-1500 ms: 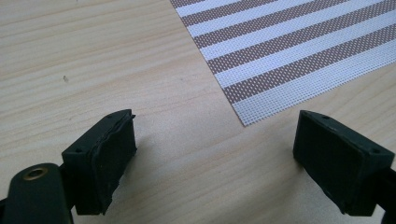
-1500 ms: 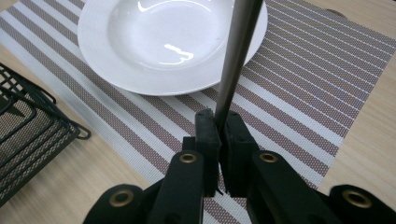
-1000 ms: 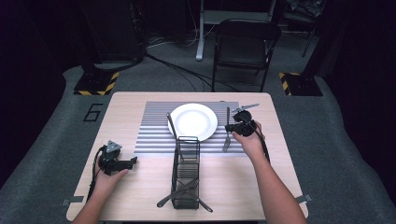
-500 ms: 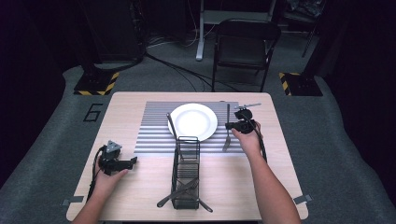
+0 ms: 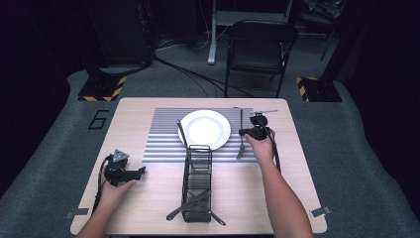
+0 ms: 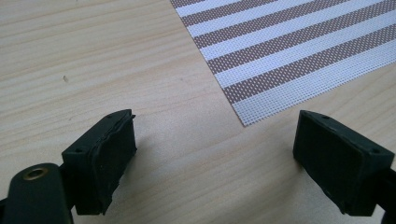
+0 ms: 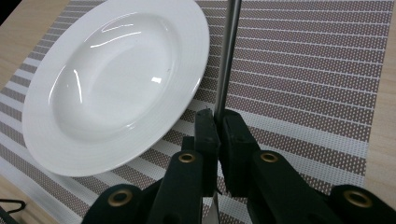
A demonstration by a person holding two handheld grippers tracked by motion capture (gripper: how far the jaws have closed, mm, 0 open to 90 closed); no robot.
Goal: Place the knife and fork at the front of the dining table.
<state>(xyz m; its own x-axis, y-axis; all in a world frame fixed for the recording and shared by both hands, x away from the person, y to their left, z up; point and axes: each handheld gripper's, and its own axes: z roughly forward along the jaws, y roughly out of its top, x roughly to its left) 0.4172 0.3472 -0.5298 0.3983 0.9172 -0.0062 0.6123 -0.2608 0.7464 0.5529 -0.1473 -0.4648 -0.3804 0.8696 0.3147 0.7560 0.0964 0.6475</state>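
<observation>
A white plate sits on the striped placemat. Just right of the plate, my right gripper is shut on a long metal utensil. Its thin handle runs away from the jaws along the plate's rim, low over the mat. At the table's left, my left gripper rests open on the bare wood. Nothing is between its pads, and the placemat's corner lies just ahead of it.
A black wire caddy stands in the middle front of the table, with utensils sticking out at its near end. A knife lies left of the plate. Another utensil lies at the mat's far right corner. A folding chair stands beyond the table.
My right hand has shifted slightly left and lower with the utensil in its jaws. The left hand has stayed put.
</observation>
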